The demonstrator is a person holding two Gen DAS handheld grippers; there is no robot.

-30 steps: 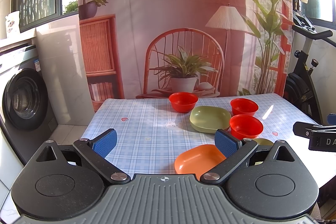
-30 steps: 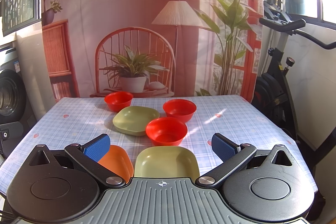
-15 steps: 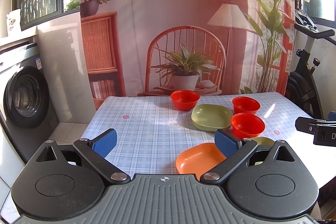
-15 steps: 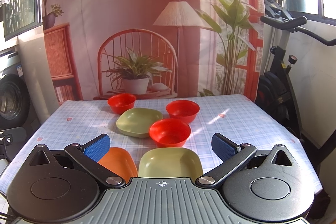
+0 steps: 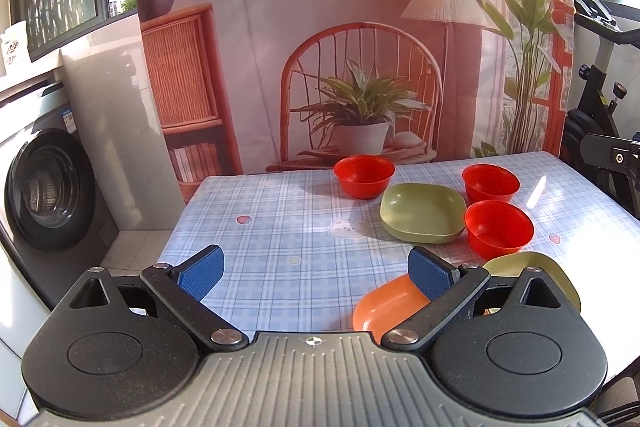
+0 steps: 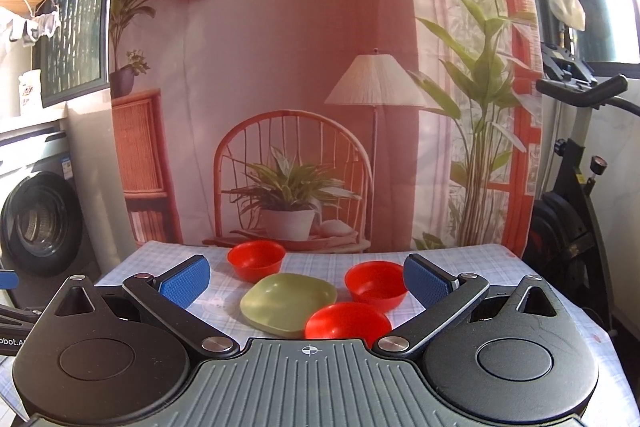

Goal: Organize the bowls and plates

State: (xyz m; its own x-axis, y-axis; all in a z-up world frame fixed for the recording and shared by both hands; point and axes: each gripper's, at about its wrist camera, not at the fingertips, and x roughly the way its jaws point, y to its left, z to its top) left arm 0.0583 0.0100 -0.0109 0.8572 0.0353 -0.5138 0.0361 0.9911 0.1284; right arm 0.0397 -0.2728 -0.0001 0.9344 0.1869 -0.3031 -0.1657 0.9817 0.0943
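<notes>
1. Left wrist view: left gripper (image 5: 314, 267) spread wide, empty; orange plate (image 5: 386, 303) sits at the near counter (image 5: 280, 227) edge and could be knocked off.
2. Right gripper (image 6: 306, 277) likewise spread, empty; red bowls (image 6: 347, 321) crowd the green plate (image 6: 286, 301), risking collisions.

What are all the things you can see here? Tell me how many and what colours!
Bowls: 3, red, far half of the table: back one, right one, nearer one.
Green plates: 2; one among the bowls, one at the near edge, partly hidden.
Orange plate: 1, near edge, beside the nearer green plate.
Table: 1, blue checked cloth.
Washing machine: 1, white, left.
Exercise bike: 1, black, right.
Backdrop: 1, printed pink room, behind the table.
Left gripper: 1, black, blue pads, open.
Right gripper: 1, same, open.
</notes>
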